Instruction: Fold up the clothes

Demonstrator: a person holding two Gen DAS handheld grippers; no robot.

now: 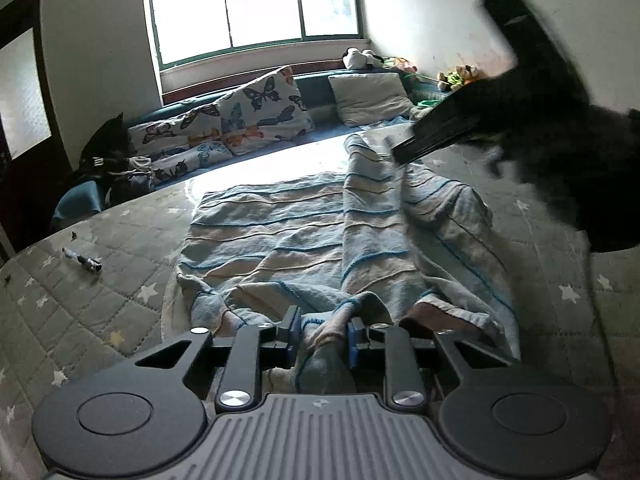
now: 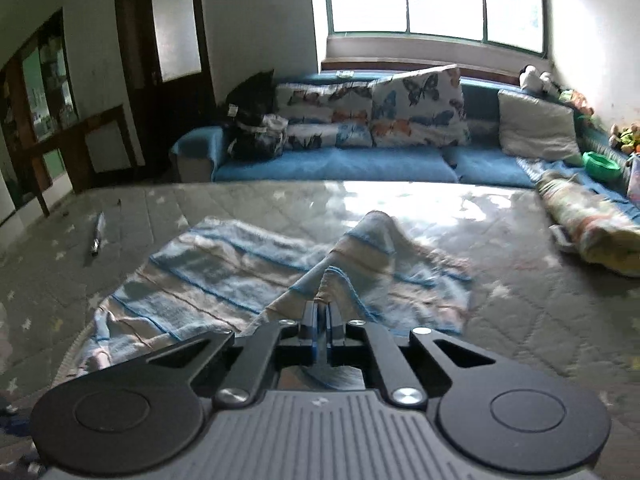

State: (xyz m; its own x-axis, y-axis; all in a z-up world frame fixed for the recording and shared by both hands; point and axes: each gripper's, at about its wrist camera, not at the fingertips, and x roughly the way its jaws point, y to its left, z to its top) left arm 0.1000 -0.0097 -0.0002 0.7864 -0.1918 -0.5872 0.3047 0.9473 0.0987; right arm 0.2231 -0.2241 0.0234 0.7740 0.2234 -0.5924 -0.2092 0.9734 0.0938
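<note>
A light blue and beige striped cloth (image 1: 280,232) lies spread on a grey quilted mattress (image 1: 100,300). My left gripper (image 1: 322,336) is at the cloth's near edge, its blue pads closed on a bunched fold of it. In the right wrist view, my right gripper (image 2: 322,312) is shut on a corner of the same cloth (image 2: 224,276), which rises in a ridge from the tips. The left wrist view shows the right gripper (image 1: 404,148) as a blurred dark shape, holding up the cloth's far right corner.
A pen (image 1: 82,259) lies on the mattress (image 2: 540,320) to the left of the cloth. A rolled colourful cloth (image 2: 588,228) sits at the far right. Behind are a blue sofa (image 2: 340,164) with butterfly pillows (image 2: 416,108), a black bag (image 2: 252,124) and a window.
</note>
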